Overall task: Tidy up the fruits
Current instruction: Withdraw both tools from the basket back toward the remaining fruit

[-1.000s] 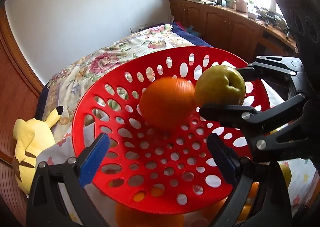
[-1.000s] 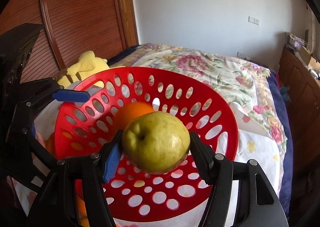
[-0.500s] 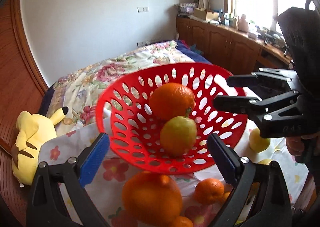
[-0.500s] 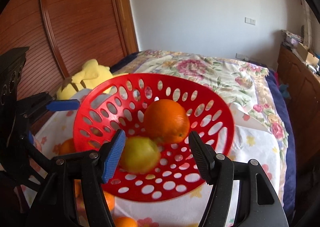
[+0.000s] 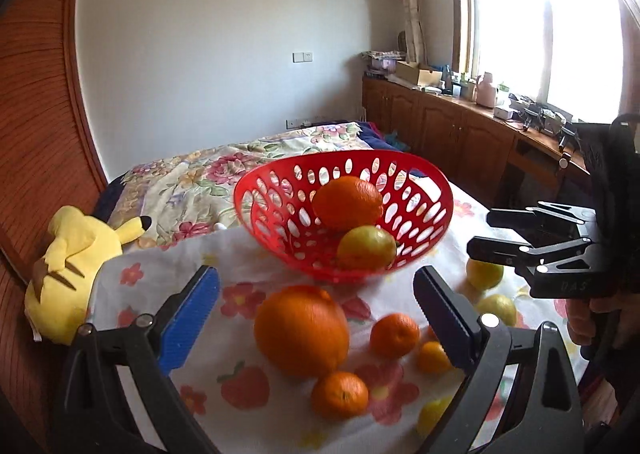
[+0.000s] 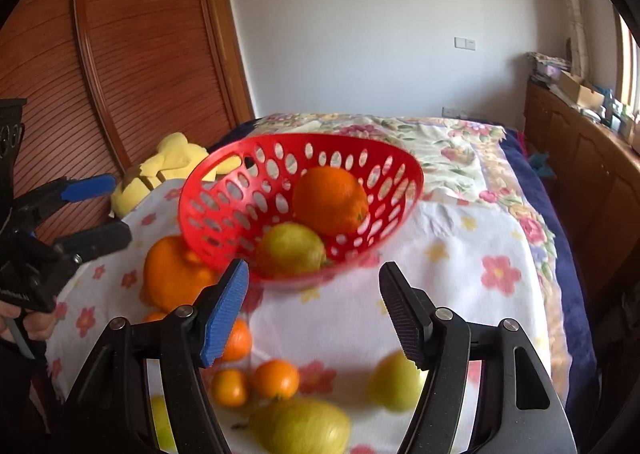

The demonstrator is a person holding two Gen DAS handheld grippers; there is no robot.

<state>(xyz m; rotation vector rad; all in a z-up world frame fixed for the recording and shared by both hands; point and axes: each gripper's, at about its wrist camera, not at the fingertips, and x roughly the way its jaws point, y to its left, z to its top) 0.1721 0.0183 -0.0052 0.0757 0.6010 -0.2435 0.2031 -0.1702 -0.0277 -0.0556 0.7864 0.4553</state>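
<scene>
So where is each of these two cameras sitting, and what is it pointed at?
Left wrist: rides the left gripper, looking forward and down at the red basket; its open fingers show, plus the right gripper and a hand.
Right wrist: rides the right gripper, facing the red basket from the other side; the left gripper shows.
Shared: basket, loose fruit, yellow plush toy.

We are in a bedroom of a home. A bed [image 5: 224,173] under a flowered quilt fills the middle of the room, and we take it as our landmark. Beside the bed, against a slatted wooden wardrobe door [image 6: 132,53], lies a yellow plush toy [image 5: 68,266]. On the bed's other side runs a row of wooden cabinets [image 5: 452,133] cluttered with boxes and bottles, under a bright curtained window [image 5: 540,21]. Beyond the bed, a plain white wall [image 5: 224,33] carries a light switch.
</scene>
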